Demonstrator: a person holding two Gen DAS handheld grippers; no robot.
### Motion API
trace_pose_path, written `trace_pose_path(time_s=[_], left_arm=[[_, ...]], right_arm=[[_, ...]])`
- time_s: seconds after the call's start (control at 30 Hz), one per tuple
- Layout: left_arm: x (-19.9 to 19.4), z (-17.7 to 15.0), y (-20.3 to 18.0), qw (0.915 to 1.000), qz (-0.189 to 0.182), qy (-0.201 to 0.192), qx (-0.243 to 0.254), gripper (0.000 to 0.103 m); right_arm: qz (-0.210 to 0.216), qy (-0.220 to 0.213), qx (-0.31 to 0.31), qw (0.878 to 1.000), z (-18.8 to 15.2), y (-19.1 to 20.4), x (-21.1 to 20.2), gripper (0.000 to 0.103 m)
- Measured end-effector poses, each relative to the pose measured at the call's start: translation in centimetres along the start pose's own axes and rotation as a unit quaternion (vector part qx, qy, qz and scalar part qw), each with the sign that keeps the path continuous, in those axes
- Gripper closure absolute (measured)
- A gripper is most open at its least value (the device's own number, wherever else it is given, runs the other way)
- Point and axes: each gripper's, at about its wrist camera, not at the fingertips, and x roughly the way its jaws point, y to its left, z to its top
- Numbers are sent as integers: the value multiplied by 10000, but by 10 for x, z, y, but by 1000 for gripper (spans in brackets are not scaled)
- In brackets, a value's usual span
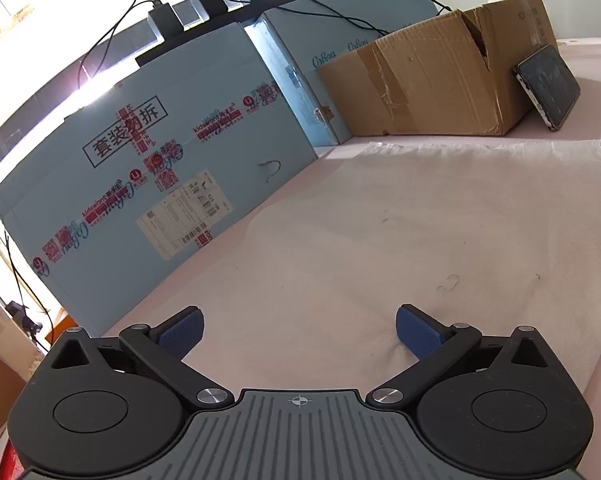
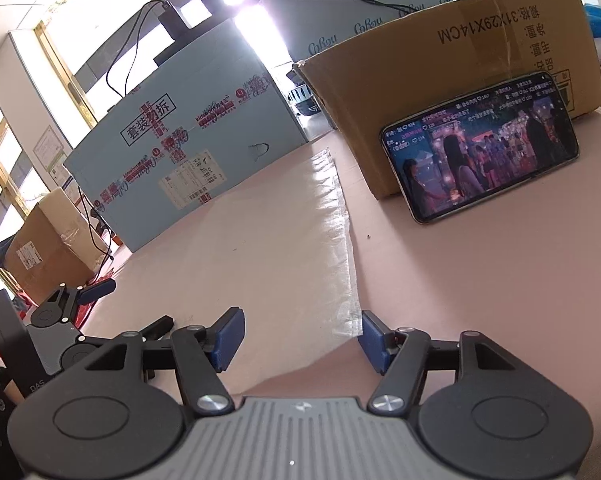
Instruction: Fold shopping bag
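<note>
Shopping bag flat on the counter, both tools wide

Shopping bag lies flat on the pink counter, a pale, shiny sheet running from the middle of the right wrist frame down to the bottom centre. In the left wrist frame the shopping bag fills the middle and right part as a pale, wrinkled sheet.

The right tool is wide and holds nothing; the near edge of the bag lies between its blue pads. The left tool is also wide and holds nothing, low over the bag. A phone with a lit screen leans on a brown carton. A blue box stands at the left.
</note>
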Motion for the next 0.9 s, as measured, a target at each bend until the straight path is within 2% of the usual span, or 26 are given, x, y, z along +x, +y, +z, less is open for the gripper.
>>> trace_pose_path(time_s=[0.1,0.23,0.33,0.37,0.4,0.5,0.57,0.63,0.73,0.9], left_arm=[[1,-1,2,10000,-19,1,-28,0],[1,-1,3,10000,-22,-4,-39,0],[1,-1,4,10000,-44,3,-71,0],[2,-1,5,9999,-53,5,-88,0],[2,-1,5,9999,-61,7,-105,0],[-2,1,4,9999,90,-95,-82,0],[-9,2,6,9987,435,-251,-58,0],[-19,2,12,9970,684,-356,-61,0],[-28,-9,27,9961,816,-238,-241,0],[-39,-34,53,9930,972,155,-653,0]], right_arm=[[194,-68,165,9997,-2,0,5,40],[596,-63,440,9972,-3,4,25,55],[480,-140,340,9982,-1,13,38,79],[343,-185,360,9986,0,13,40,92],[210,-226,390,9988,1,12,42,95],[-61,-377,324,9987,5,13,45,98],[-379,-535,124,9978,7,17,45,98],[-491,-626,64,9968,10,18,45,98],[-427,-751,46,9963,13,19,43,98],[149,-1030,18,9946,19,31,43,98]])
